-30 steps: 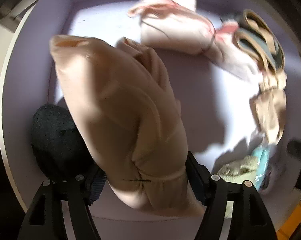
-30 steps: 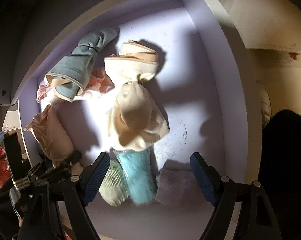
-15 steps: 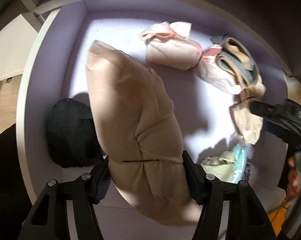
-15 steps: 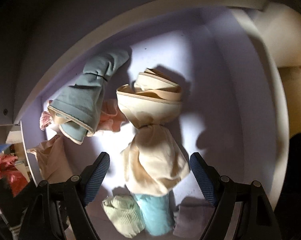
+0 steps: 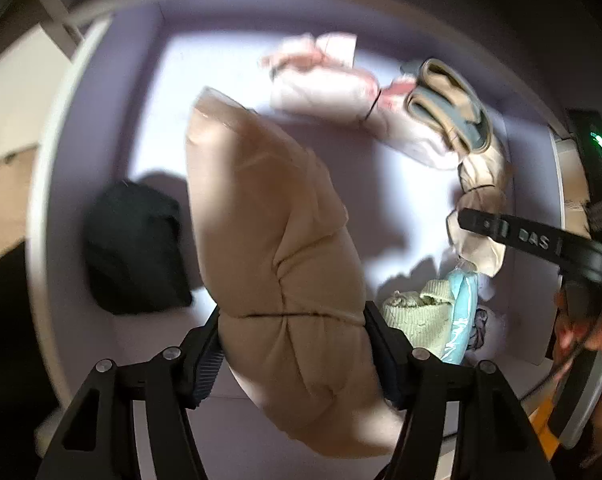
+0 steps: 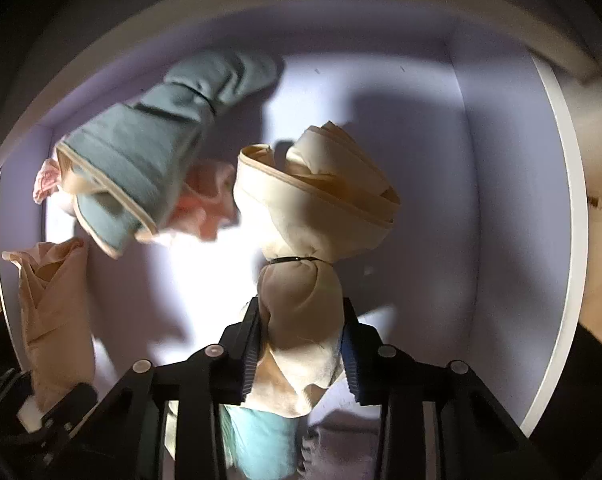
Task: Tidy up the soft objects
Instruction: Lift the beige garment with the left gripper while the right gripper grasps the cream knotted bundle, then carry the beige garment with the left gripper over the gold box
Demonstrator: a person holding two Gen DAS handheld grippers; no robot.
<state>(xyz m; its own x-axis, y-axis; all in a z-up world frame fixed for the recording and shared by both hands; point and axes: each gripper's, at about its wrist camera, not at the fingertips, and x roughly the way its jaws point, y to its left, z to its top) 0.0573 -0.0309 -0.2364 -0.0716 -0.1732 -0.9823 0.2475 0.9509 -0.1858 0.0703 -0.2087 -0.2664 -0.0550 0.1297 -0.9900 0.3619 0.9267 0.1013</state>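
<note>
Over the lilac drawer (image 6: 513, 168), my left gripper (image 5: 293, 340) clamps a tan bundle (image 5: 277, 240) while my right gripper (image 6: 301, 344) pinches a cream bundle (image 6: 313, 208) below its tie. Green (image 5: 417, 316), blue (image 5: 463, 312) and black (image 5: 135, 248) rolls sit placed; teal (image 6: 141, 152) and pink (image 5: 321, 88) bundles lie loose, so I judge it half done.
</note>
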